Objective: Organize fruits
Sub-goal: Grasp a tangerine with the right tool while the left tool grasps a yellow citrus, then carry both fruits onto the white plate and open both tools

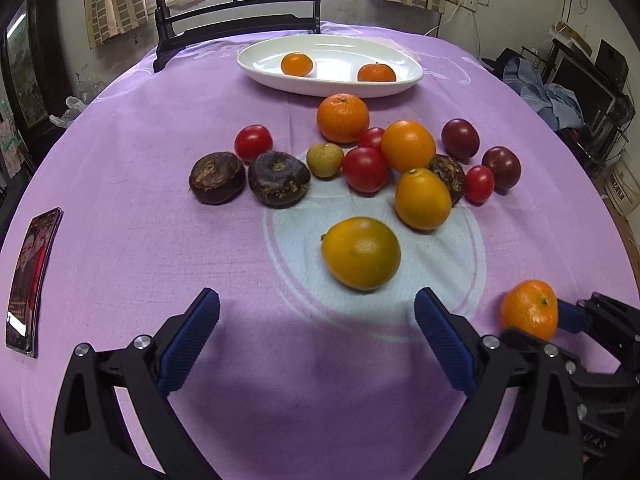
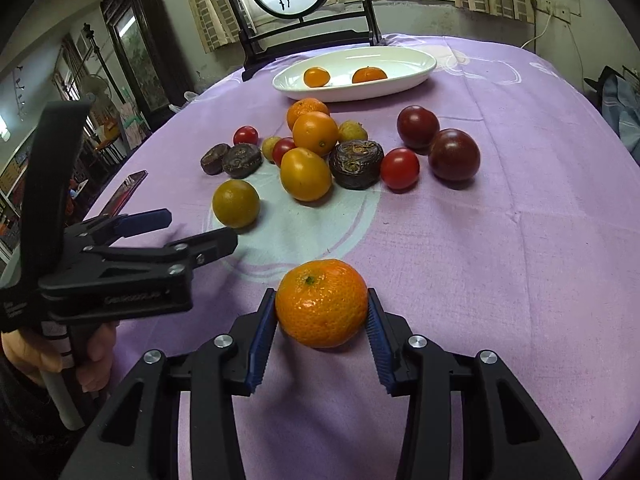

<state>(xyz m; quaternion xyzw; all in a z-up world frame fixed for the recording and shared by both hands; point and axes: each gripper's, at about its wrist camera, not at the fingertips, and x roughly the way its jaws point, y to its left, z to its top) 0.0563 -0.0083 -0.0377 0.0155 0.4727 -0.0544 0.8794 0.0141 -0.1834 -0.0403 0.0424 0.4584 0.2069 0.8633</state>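
Right tongs [image 2: 322,320]: blue ribbed pads clamped on dimpled orange mandarin [image 2: 322,303], ready for lifting
Left tongs [image 1: 318,316]: apart, empty, yellow-green round citrus [image 1: 361,253] just ahead, likely next
Beyond both: mixed fruit cluster, then white oval dish [image 1: 256,65] holding two mandarins, probable destination

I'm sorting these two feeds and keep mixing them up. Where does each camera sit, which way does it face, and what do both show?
Left wrist: on the left gripper, facing downward across the table toward the white dish; own open fingers show.
Right wrist: on the right gripper, facing likewise; its pads clamp a mandarin; the left gripper and hand show.
Shared: dish, fruit pile, phone, mandarin.
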